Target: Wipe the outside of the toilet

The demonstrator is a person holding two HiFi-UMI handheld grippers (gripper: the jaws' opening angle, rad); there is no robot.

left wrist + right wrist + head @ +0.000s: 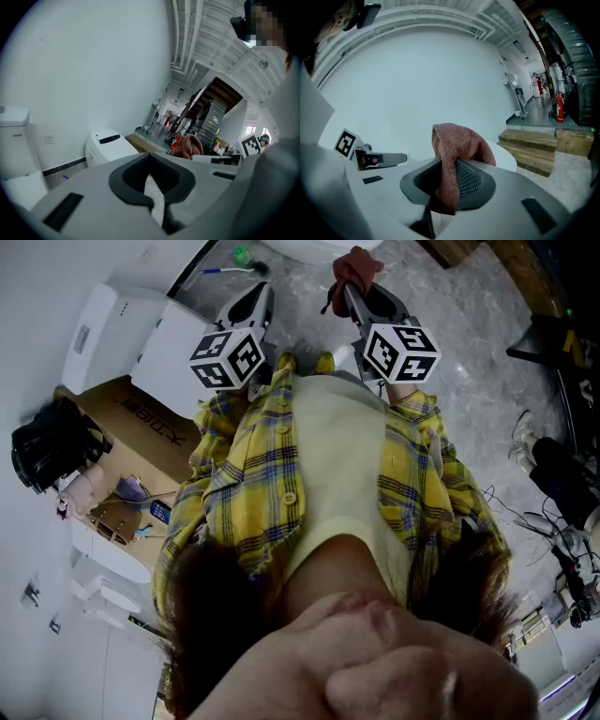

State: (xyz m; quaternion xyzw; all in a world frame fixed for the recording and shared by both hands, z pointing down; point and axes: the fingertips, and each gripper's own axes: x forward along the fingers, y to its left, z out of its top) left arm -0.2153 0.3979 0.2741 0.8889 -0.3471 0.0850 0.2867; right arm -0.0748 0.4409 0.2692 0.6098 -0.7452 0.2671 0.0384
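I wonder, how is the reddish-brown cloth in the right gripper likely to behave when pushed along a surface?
The cloth is probably floppy: it folds and droops over the right gripper, which is shut on it. Its towel-like weave suggests it is light and should drag rather than slip. Only one fold is pinched, so hard pushing might tug it loose.

The left tongs (151,161) sit closed at lower centre, nothing between them. A white toilet cistern (14,140) stands at far left against the wall, and a reddish-brown cloth (187,146) shows just right of centre.
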